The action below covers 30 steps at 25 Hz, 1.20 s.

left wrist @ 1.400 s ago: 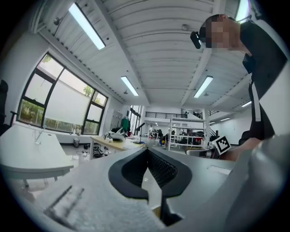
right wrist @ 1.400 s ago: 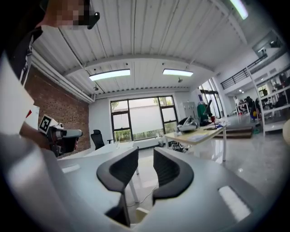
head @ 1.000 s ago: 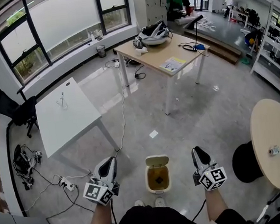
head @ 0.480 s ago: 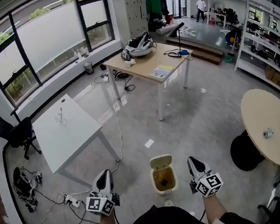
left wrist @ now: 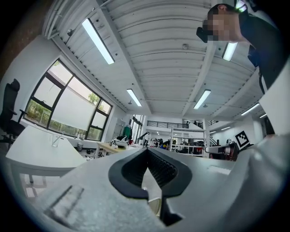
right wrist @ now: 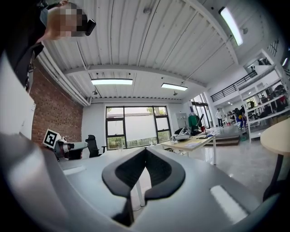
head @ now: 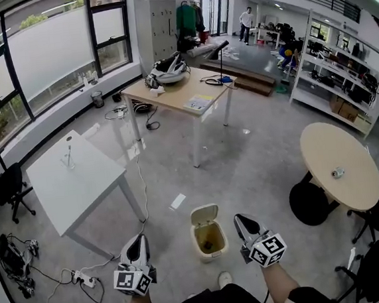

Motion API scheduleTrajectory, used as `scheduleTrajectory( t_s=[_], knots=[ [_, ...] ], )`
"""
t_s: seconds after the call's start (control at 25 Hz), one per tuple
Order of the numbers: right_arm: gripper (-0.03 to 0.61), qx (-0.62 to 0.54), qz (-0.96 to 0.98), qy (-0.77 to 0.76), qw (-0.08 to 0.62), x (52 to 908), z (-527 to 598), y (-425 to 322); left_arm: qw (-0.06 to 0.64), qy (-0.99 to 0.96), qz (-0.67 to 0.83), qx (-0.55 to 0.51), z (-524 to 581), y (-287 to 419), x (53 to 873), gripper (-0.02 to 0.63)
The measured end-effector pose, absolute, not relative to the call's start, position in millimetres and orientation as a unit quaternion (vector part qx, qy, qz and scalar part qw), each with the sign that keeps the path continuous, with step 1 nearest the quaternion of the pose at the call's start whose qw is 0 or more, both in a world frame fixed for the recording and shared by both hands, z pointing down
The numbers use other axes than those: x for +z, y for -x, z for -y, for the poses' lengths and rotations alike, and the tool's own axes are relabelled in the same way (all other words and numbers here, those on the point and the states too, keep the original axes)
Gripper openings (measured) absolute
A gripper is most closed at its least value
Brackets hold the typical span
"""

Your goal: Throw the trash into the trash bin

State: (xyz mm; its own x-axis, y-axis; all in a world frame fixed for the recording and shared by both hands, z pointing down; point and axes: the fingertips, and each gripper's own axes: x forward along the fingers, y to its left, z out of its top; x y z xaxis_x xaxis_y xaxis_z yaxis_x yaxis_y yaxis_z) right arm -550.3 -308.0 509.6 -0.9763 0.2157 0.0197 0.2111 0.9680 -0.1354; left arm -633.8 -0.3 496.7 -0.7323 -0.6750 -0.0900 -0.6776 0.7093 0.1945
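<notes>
Holding left gripper [head: 137,242] and right gripper [head: 241,220] either side of trash bin [head: 207,231], fingers clenched empty (trash likely light, crushable; pinching mid-body).

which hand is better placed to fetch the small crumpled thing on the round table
Right, probably. The right gripper is on the side of the round table where the small crumpled thing lies; the left gripper is across the trash bin. Both are shut and empty.

Left hand-held gripper [head: 137,240], right hand-held gripper [head: 242,220] — closed, level.
</notes>
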Motion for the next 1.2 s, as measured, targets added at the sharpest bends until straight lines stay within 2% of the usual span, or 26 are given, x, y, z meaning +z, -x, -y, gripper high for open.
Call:
scheduleTrajectory(
  t_s=[0.6, 1.2],
  knots=[
    [0.005, 0.064, 0.990, 0.123, 0.006, 495.5, 346.0, 521.1, 0.028, 0.405, -0.907, 0.112, 70.6, 610.5, 484.0, 0.001],
    [0.005, 0.080, 0.989, 0.124, -0.014, 486.2, 378.9, 523.2, 0.040, 0.419, -0.901, 0.107, 116.5, 606.8, 467.8, 0.001]
  ],
)
